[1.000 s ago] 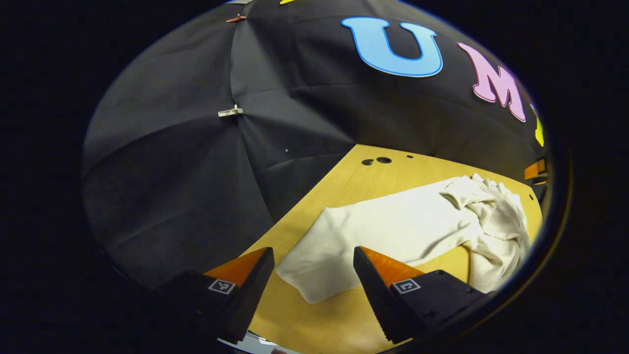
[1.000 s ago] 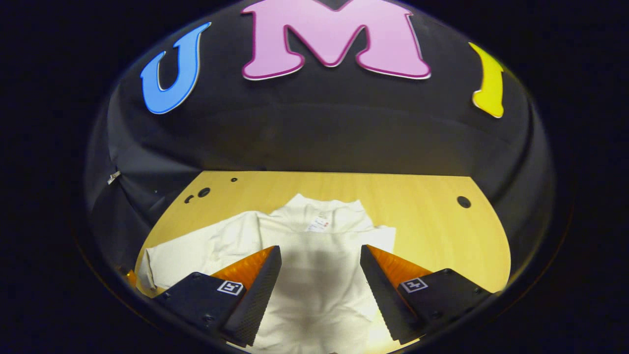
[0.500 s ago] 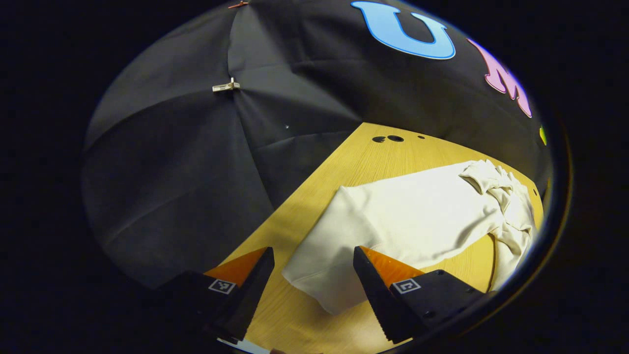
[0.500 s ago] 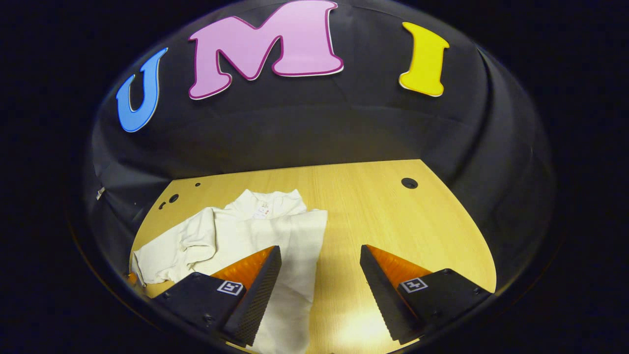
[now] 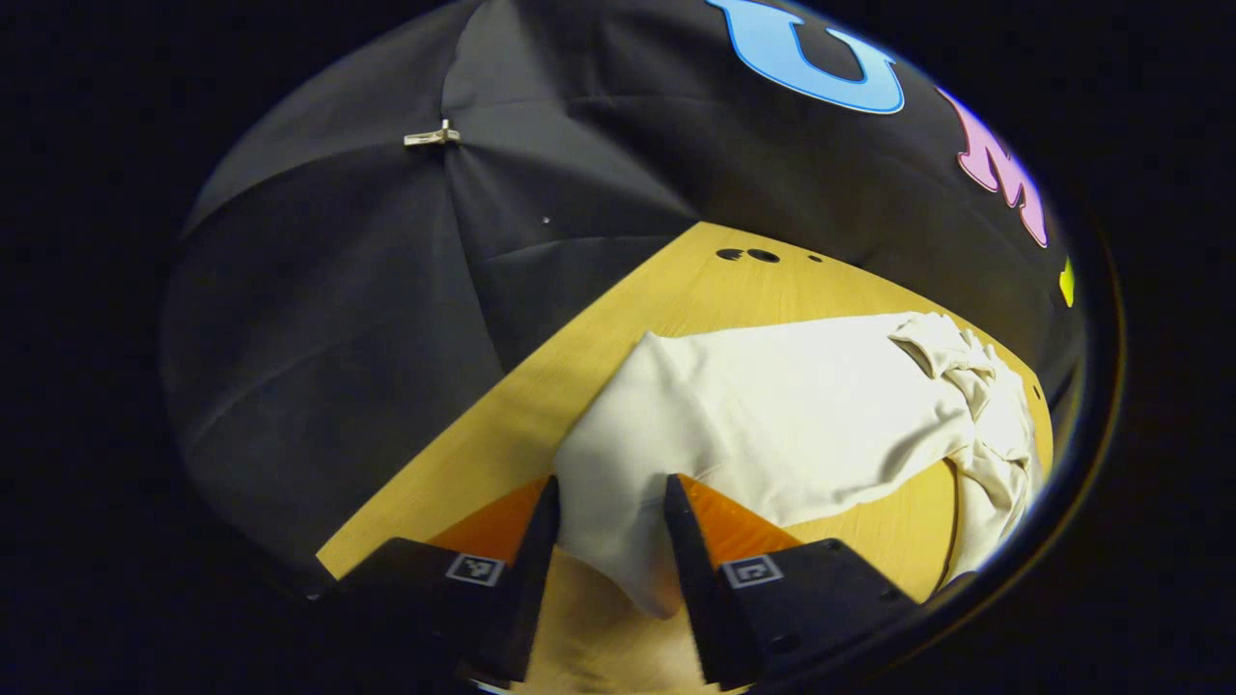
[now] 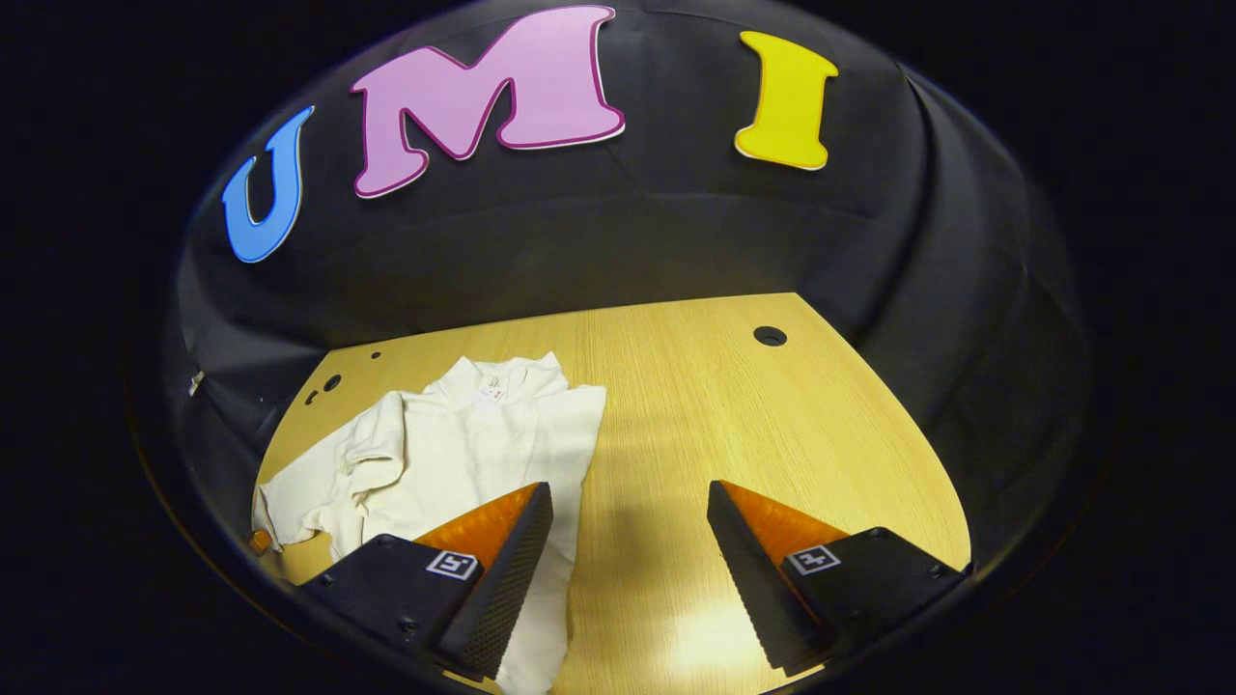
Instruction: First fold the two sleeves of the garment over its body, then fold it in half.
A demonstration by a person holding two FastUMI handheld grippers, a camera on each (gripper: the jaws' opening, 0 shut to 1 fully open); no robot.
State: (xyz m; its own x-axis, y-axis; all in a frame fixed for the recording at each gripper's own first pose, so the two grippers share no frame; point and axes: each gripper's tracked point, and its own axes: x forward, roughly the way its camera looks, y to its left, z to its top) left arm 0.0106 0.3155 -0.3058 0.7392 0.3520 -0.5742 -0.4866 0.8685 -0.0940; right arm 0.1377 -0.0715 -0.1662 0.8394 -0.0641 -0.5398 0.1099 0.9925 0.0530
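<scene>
**A:** Asking first about the garment point(image 6: 463, 454): lying where?

**B:** Lying flat on the left half of a light wooden table point(image 6: 772, 425), seen from the right gripper view. Showing as a pale cream top, with its collar point(image 6: 497, 378) pointing toward the far wall and a small label inside the neck. Ending in a straight edge on the side nearer the table's middle, and bunching and wrinkling on the other side, toward the table's left rim.

**A:** And looking from the left gripper view?

**B:** Stretching one long sleeve point(image 5: 772, 415) across the table toward the camera, with the rest of the cloth crumpling at the far right.

**A:** Wondering about the left gripper point(image 5: 610, 483): grasping anything?

**B:** Straddling the sleeve's end, with the fingers set fairly close together and cloth filling the gap between them. Touching the cloth on both sides, by the look of it, but not allowing a firm call on whether squeezing or merely flanking it.

**A:** And the right gripper point(image 6: 630, 487)?

**B:** Hovering with fingers spread wide and holding nothing. Framing bare wood between the tips, with one finger overlapping the garment's straight edge in the picture.

**A:** Noticing anything else?

**B:** Spotting a round hole point(image 6: 770, 336) in the tabletop near the far right.
</scene>
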